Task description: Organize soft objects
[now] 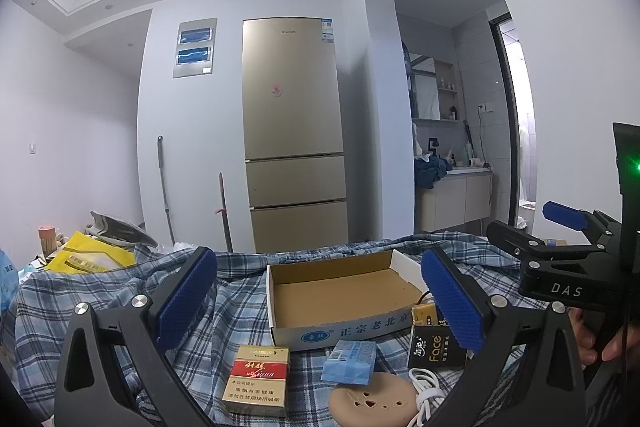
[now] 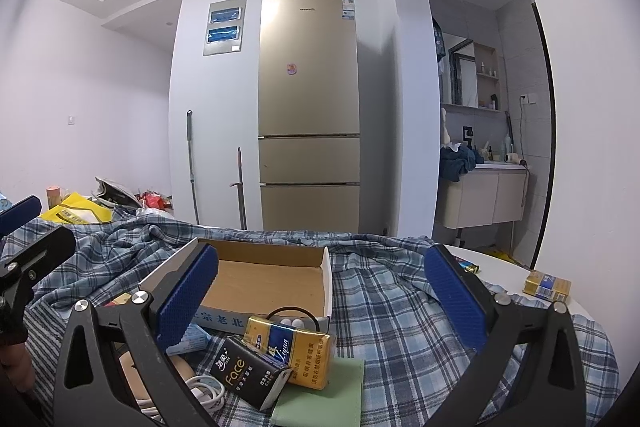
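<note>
An open, empty cardboard box sits on a blue plaid cloth. In front of it lie a blue tissue pack, a black "Face" tissue pack, a red-and-gold cigarette pack, a gold cigarette pack, a tan soft pad and a white cable. My left gripper is open and empty above these items. My right gripper is open and empty; it shows at the right of the left wrist view.
A green pad lies under the gold pack. Another gold pack and a lighter lie on the white table at right. Yellow bags are at far left. A fridge stands behind.
</note>
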Action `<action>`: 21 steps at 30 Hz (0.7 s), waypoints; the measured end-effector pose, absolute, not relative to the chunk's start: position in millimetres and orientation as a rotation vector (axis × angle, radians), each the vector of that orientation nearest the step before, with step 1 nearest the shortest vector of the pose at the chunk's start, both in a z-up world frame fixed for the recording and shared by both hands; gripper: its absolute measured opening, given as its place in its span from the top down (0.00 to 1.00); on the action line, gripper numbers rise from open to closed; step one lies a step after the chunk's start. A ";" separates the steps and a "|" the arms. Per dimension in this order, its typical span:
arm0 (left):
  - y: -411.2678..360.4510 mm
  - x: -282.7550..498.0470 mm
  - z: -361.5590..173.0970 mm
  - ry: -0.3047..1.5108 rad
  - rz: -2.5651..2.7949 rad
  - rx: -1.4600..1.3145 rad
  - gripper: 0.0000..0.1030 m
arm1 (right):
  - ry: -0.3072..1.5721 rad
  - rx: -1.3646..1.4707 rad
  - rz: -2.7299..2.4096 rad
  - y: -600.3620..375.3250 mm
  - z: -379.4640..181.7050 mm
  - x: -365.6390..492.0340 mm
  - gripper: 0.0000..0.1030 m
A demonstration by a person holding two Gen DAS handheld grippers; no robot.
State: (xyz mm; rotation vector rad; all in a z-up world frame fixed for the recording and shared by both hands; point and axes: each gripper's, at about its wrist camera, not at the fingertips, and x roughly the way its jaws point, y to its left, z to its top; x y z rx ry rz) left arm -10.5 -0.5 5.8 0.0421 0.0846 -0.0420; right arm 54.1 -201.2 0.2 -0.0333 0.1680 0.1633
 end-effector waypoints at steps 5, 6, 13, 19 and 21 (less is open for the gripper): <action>-3.3 -10.0 4.4 0.090 -0.040 0.050 0.00 | 0.162 -0.038 0.156 -200.4 0.7 52.9 0.00; -3.6 -9.9 4.4 0.090 -0.039 0.051 0.00 | 0.160 -0.038 0.154 -201.1 0.3 52.4 0.00; -4.9 -9.6 3.5 0.085 -0.041 0.055 0.00 | 0.199 -0.020 0.134 -204.6 -1.0 59.6 0.00; -6.2 -7.5 2.7 0.100 -0.033 0.063 0.00 | 0.206 -0.007 0.130 -207.0 -0.5 60.7 0.00; -6.7 -6.7 2.5 0.101 -0.033 0.062 0.00 | 0.207 -0.012 0.132 -206.4 -0.7 60.6 0.00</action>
